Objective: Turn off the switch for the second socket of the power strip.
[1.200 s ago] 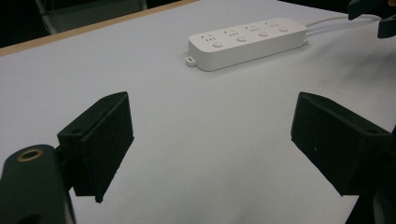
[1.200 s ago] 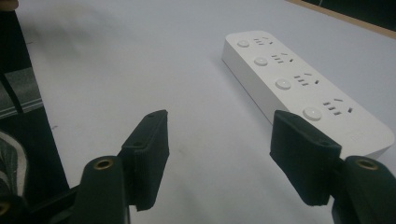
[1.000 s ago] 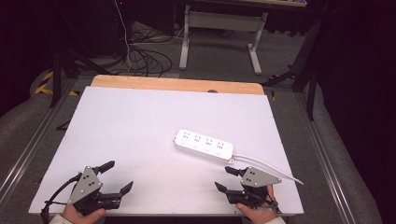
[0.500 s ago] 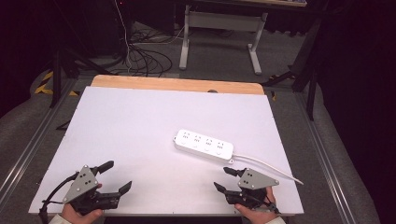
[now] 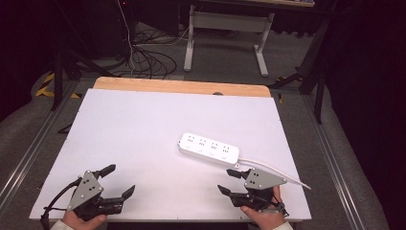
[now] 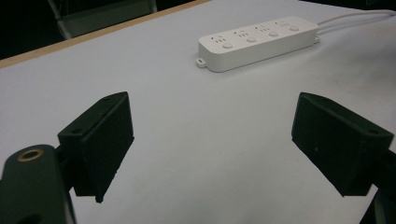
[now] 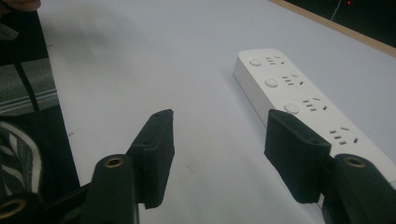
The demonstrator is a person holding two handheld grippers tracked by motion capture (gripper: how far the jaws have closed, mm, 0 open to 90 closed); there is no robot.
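With both the left gripper [image 5: 116, 181] and right gripper [image 5: 228, 181] spread and empty, a careless reach could shove the power strip [image 5: 209, 148] across the bench [image 5: 134, 124].

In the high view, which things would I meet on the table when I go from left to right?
Left gripper → power strip → right gripper → the strip's white cable, running off toward the right edge.
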